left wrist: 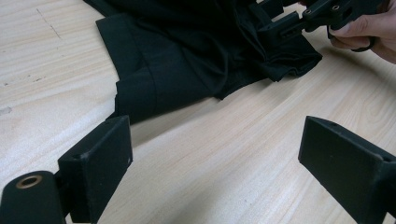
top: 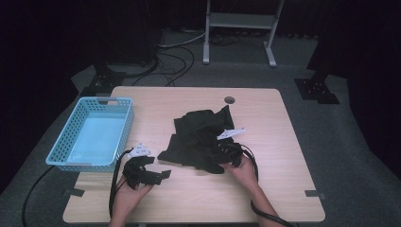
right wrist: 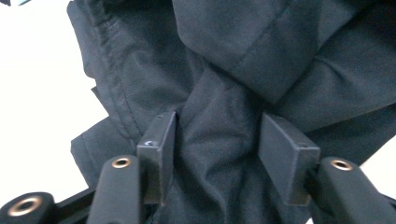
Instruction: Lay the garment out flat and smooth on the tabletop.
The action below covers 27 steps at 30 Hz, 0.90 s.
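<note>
A crumpled black garment lies in the middle of the wooden table. My right gripper is pushed into its near right edge. In the right gripper view its jaws stand half apart, with a raised fold of the garment between them and the cloth reaching both pads. My left gripper rests low over bare wood to the left of the garment, jaws wide open. In the left gripper view its jaws frame empty table, with the garment beyond and the right gripper at the top right.
A light blue plastic basket stands at the table's left edge. A round cable hole sits near the far edge. Cables trail from both grippers toward the near side. A metal stand is on the floor behind.
</note>
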Tool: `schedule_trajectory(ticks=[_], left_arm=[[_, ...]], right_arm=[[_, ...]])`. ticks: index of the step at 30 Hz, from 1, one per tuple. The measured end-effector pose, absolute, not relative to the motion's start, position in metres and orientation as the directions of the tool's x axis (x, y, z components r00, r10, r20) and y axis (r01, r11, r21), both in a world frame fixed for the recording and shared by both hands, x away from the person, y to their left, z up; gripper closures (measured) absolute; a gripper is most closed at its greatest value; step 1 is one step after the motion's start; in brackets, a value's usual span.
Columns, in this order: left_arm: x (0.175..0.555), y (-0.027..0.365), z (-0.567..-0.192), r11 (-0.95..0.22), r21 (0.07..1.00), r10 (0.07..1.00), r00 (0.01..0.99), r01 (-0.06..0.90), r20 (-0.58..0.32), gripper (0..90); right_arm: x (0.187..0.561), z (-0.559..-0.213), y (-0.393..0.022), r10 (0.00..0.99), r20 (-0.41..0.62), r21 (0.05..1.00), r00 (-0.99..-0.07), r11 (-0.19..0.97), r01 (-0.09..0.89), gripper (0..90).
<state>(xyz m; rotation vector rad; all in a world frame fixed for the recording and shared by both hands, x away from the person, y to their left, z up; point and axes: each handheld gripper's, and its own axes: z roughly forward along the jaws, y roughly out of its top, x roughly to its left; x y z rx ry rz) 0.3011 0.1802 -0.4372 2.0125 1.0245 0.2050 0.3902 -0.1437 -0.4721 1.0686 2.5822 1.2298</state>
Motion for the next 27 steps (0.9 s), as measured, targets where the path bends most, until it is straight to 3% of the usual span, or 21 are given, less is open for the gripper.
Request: schedule_trajectory(ticks=[13, 27], left_arm=[[0.303, 0.17, -0.438, -0.324, 0.739, 0.723, 0.659, 0.591, -0.209, 9.2], [0.303, 0.17, -0.442, -0.337, 0.728, 0.727, 0.656, 0.597, -0.202, 9.2]], right_arm=[[0.379, -0.477, -0.144, 0.586, 0.2, 0.715, -0.786, 0.461, 0.526, 59.7], [0.348, -0.477, -0.139, 0.574, 0.198, 0.716, -0.795, 0.469, 0.517, 64.3]])
